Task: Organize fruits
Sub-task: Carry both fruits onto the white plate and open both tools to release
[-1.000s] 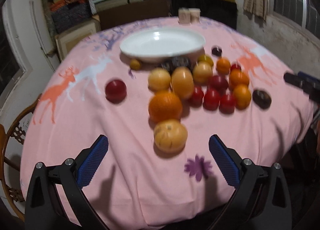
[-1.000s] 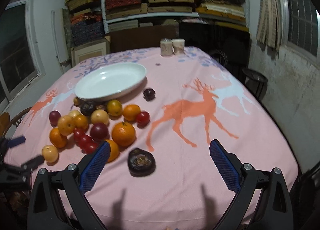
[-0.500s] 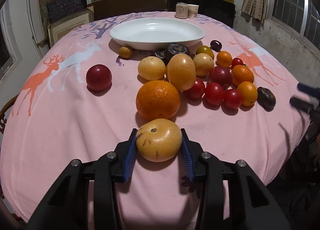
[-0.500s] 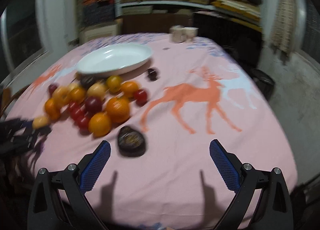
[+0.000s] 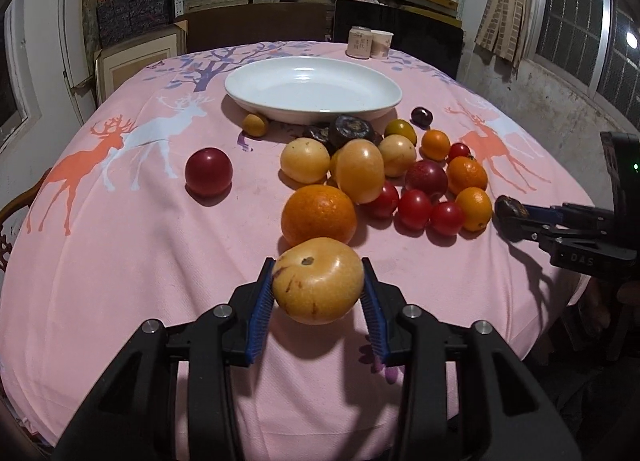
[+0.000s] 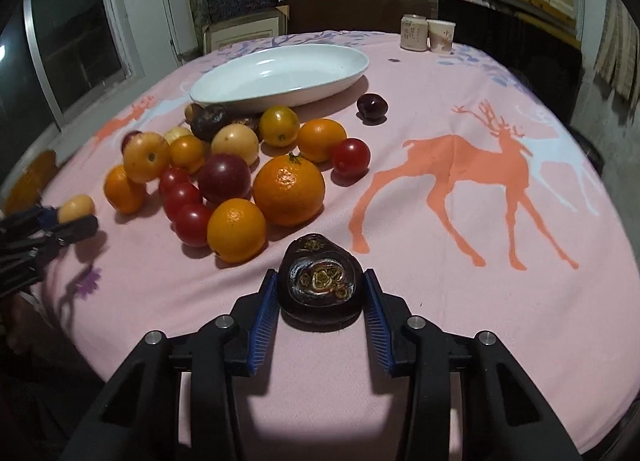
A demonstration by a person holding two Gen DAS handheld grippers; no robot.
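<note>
My left gripper (image 5: 318,273) is shut on a round yellow fruit (image 5: 318,285) at the near edge of the pink tablecloth, just in front of a large orange (image 5: 319,215). My right gripper (image 6: 319,277) is closing, and its blue pads touch both sides of a dark, cut-open fruit (image 6: 320,295) that rests on the cloth. Each gripper shows at the edge of the other's view: the right gripper (image 5: 516,217) and the left gripper (image 6: 68,221). An empty white oval dish (image 5: 248,95) (image 6: 224,91) stands behind a pile of several oranges, tomatoes and yellow fruits (image 5: 400,181).
A red plum (image 5: 208,172) lies apart on the left and a dark plum (image 5: 422,116) near the dish's right end. Two paper cups (image 5: 370,43) stand at the far edge. Shelves and boxes line the wall behind. A chair back shows at the left.
The left jaws, wide open a second ago, have shut on the yellow fruit. The right gripper dropped toward the dark fruit, and its jaws have come in around it.
</note>
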